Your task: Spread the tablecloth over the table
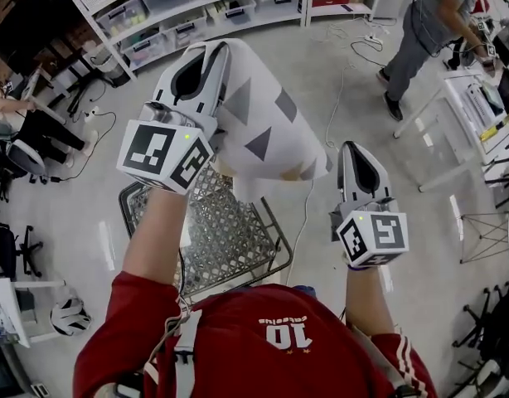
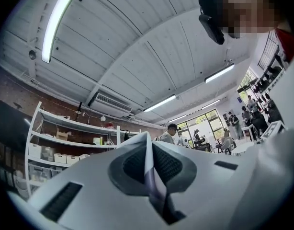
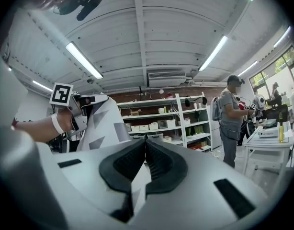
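Pinching a fold of the tablecloth [image 2: 154, 178], the L gripper [image 2: 148, 137] is clenched on it; the cloth edge sits squeezed betw. the dark pads in its own view. R gripper [image 3: 145, 139] is likewise clamped, w/ a white sliver of the same cloth caught betw. its jaws. In head view the L gripper sits at 11 o'clock in frame, the R one at 4 o'clock from it. The cloth, white w/ grey triangles, bunches off the L jaws & sags toward 4 o'clock, its corner ending just beside the R jaw tips. Under it, at 7 o'clock of the cloth, is a wire-mesh table [image 1: 230, 247] w/ a metal rim; cloth hangs clear above it. Shelving w/ storage bins [image 1: 196, 11] runs along 12 o'clock; a person in grey [image 1: 424, 23] stands at 2 o'clock. Writing: "10" on the wearer's red shirt [image 1: 238, 347] at 6 o'clock, seen upside down; the small print by it is too small to read. Each gripper's cube carries b/w square markers.
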The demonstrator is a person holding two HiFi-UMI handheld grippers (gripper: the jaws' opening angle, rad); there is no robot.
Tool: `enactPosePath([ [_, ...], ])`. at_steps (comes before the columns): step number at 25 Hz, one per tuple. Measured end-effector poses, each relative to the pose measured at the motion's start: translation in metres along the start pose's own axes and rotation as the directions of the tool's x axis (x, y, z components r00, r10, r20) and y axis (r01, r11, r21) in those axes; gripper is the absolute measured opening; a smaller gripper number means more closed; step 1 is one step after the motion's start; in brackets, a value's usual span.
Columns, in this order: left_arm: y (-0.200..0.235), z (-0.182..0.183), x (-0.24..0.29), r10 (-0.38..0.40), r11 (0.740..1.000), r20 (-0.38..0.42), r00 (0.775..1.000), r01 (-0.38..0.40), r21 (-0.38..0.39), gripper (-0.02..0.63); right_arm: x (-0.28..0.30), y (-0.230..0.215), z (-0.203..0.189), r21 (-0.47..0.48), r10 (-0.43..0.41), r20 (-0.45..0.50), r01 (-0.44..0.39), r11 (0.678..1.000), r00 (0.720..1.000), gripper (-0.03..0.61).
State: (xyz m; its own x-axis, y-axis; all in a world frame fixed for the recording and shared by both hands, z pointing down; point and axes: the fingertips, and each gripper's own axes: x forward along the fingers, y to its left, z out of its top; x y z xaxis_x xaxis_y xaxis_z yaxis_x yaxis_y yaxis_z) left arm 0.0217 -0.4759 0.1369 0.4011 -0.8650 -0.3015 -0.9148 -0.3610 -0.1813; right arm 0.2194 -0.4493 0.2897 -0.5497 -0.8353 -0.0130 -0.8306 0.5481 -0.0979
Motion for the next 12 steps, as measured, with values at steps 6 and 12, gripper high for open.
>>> enactPosePath([
  [6,-0.019,-0.030,0.003,-0.094,0.993,0.005,0.996,0.094,-0.069,0.012,-0.020,0.002,-0.012,-0.020,-0.053,-0.020,0.053,0.998,0.998,0.017],
  [12,-0.053,-0.078,-0.007,-0.195,0.974,-0.040,0.980,0.189,-0.127,0.012,-0.033,0.001,-0.023,-0.022,-0.085,-0.051,0.084,0.996,0.995,0.015],
])
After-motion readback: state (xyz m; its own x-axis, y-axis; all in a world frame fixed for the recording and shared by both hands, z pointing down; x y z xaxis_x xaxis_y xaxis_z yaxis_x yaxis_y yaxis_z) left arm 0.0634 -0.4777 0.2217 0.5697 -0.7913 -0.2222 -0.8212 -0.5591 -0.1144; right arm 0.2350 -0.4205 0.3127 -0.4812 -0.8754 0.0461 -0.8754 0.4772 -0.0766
